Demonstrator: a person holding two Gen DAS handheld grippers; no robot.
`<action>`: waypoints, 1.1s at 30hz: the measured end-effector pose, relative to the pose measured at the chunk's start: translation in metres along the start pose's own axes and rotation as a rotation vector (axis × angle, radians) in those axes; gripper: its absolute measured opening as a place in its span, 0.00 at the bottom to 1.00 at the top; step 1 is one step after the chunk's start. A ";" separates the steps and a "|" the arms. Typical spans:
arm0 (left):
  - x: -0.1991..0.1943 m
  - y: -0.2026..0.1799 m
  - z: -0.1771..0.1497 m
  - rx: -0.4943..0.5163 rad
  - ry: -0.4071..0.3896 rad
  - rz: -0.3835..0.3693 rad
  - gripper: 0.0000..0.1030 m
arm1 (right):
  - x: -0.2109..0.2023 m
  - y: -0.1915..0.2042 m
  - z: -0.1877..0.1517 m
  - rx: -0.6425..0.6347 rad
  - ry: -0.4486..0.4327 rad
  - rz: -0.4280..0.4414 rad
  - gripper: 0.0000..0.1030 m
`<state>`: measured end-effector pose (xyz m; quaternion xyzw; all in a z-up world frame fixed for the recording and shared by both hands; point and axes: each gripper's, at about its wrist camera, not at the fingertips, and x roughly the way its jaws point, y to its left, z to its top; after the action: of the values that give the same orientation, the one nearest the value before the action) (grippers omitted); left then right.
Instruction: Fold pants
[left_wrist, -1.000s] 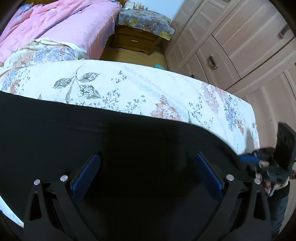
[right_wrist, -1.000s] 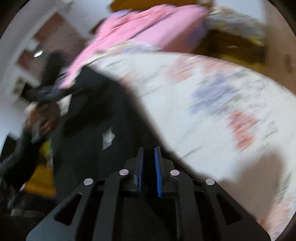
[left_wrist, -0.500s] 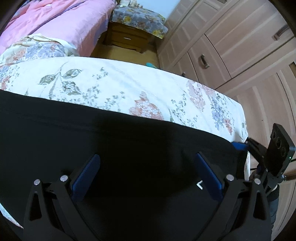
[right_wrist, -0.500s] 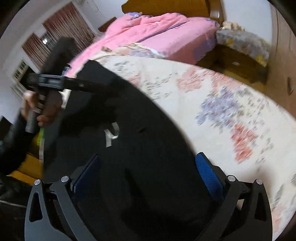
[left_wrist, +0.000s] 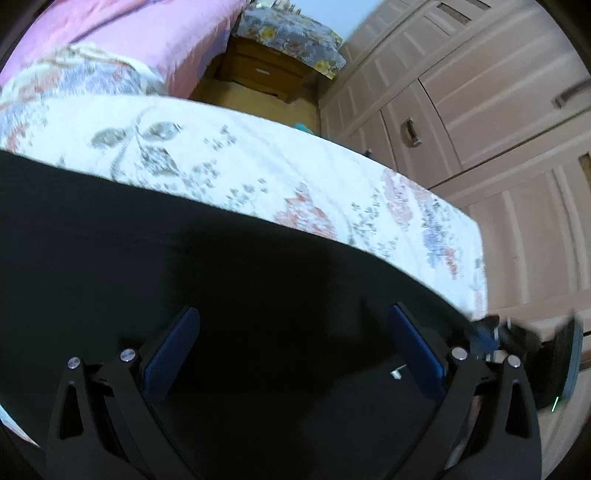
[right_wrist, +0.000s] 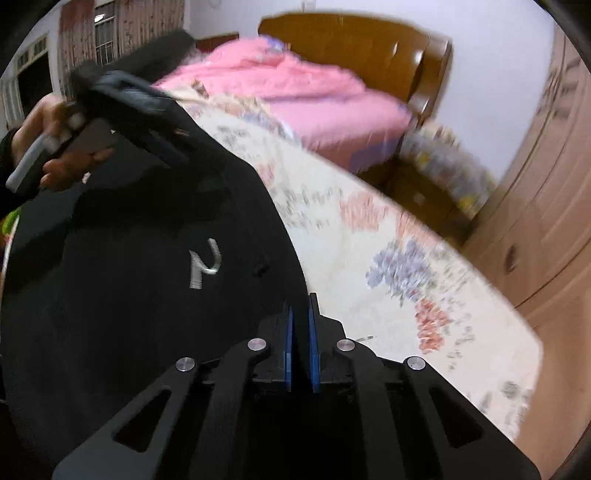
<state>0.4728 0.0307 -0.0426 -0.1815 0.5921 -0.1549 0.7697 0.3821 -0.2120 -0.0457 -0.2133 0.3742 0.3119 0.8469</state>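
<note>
Pants (right_wrist: 129, 295): flat on bedsheet (right_wrist: 406, 280) | left gripper (left_wrist: 295, 354): jaws apart above pants | right gripper (right_wrist: 300, 310): just closed, clamped on pants edge

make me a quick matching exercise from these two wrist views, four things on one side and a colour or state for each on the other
Things:
1. pants
2. quilt
3. left gripper
4. right gripper

States:
A. pink
B. jaws wide apart
C. black, spread on the floral bedsheet
D. jaws closed at the fabric's edge

Pairs: 1-C, 2-A, 3-B, 4-D
</note>
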 end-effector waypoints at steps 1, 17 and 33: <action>0.002 -0.002 0.000 -0.012 0.012 -0.014 0.98 | -0.013 0.014 -0.001 -0.027 -0.038 -0.033 0.10; -0.071 0.046 -0.068 -0.194 -0.203 -0.113 0.12 | -0.085 0.133 -0.037 -0.162 -0.202 -0.296 0.08; -0.123 0.112 -0.362 -0.060 -0.582 -0.075 0.90 | -0.154 0.206 -0.190 0.454 -0.219 -0.021 0.68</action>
<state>0.0938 0.1507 -0.0735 -0.2627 0.3439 -0.1070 0.8951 0.0639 -0.2345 -0.0733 0.0137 0.3386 0.2323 0.9117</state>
